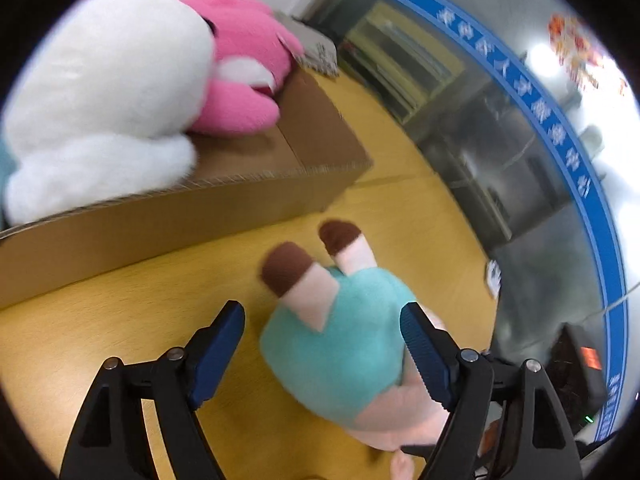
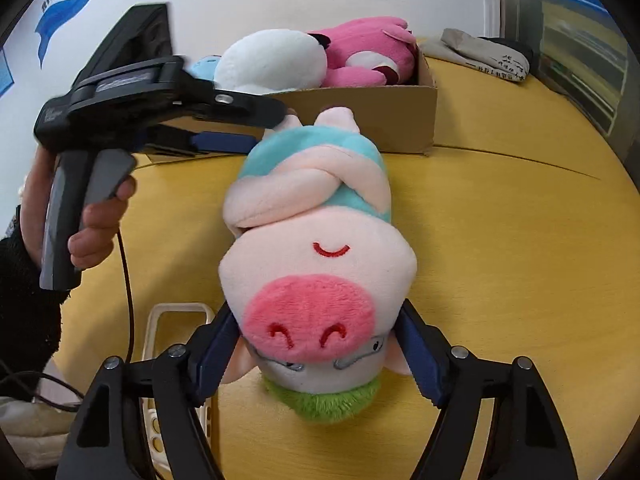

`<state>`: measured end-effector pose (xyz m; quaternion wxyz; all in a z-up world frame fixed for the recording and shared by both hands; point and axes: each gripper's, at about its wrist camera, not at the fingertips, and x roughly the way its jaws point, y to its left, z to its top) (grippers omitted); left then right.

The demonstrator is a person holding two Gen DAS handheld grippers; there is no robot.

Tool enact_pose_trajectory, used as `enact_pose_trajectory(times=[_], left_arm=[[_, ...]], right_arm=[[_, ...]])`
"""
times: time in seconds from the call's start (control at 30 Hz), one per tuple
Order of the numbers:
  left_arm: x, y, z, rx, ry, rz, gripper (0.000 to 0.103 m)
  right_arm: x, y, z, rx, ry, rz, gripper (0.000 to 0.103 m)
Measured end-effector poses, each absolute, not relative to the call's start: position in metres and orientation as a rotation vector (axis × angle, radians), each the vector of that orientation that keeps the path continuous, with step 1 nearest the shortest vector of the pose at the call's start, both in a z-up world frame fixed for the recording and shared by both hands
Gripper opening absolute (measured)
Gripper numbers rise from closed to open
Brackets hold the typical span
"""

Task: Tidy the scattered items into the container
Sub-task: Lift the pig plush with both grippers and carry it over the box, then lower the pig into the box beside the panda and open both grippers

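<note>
Between the blue pads of the right gripper point(image 2: 318, 354) sits the head of the plush pig point(image 2: 316, 264), snout up, green tuft toward the wrist; both pads lie against the sides of the face by the ears, so I read this claw as clamped on the head, though how firmly the soft fabric hides. From there the toy's long axis runs straight away from the right wrist across the yellow table point(image 2: 500, 260), head nearest, teal-and-pink body next, feet farthest and pointing at the cardboard box point(image 2: 392, 120). At that far end the left gripper point(image 1: 324, 354) comes in from the toy's side, held by a hand point(image 2: 92, 220) on its grip. Its jaws stand wide, straddling the teal rump: the right-hand pad touches or nearly touches the plush, the other stands clear with bare table between, so it grips nothing yet. The brown-soled feet point(image 1: 316, 256) stick out past its fingertips toward the box wall. So each hand has one end, and the pig lies lengthwise between them, with the box just beyond the feet; a lift would likely carry it feet first over the near wall. Inside the box a white plush point(image 1: 108, 96) and a pink plush point(image 1: 244, 64) already fill much of the space.
</note>
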<state>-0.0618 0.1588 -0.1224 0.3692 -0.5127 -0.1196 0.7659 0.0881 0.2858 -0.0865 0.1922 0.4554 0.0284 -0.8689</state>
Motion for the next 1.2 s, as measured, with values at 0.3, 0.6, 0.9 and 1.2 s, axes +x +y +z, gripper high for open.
enact_pose_trajectory(times=[0.3, 0.6, 0.9, 1.2], left_arm=[[-0.055, 0.166, -0.095, -1.26, -0.252, 2.003, 0.054], [-0.117, 0.169, 0.039, -0.906, -0.007, 2.181, 0.055], [-0.243, 0.194, 0.012, -1.013, 0.145, 2.188, 0.054], [-0.247, 0.209, -0.036, -1.108, 0.186, 2.054, 0.055]], right_arm=[[0.095, 0.282, -0.079, 1.177, 0.082, -2.475, 0.066], [0.023, 0.276, 0.003, 0.776, 0.15, -2.657, 0.066], [-0.118, 0.282, -0.03, 0.814, 0.183, -2.739, 0.066], [-0.115, 0.292, -0.071, 1.08, 0.149, -2.663, 0.066]])
